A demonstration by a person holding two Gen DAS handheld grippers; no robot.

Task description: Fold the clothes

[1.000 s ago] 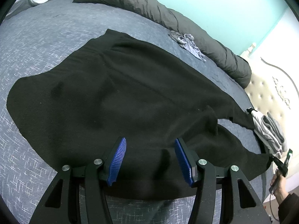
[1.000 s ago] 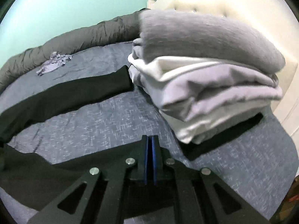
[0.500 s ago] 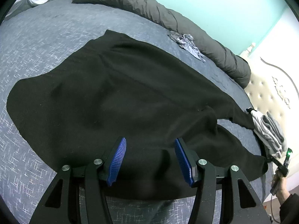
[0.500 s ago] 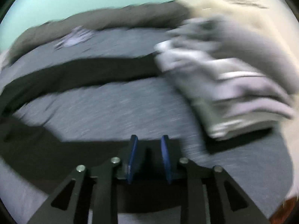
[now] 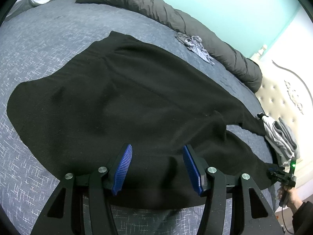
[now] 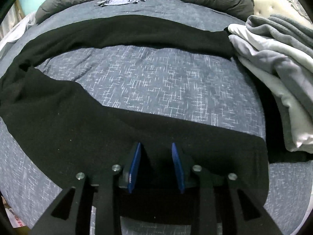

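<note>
A pair of black trousers lies spread flat on the bed, waist end toward the near edge under the left tongs, its two legs running toward the headboard end, where one cuff touches a stack of folded clothes. The left tongs gape wide over the waist, holding nothing. The right tongs stand partly open over the nearer leg, also empty. Judging by the stack, some garments are finished; the trousers look smoothed out but not yet folded, so every fold of this piece remains, and a crumpled small garment by the rolled grey duvet probably waits too.
</note>
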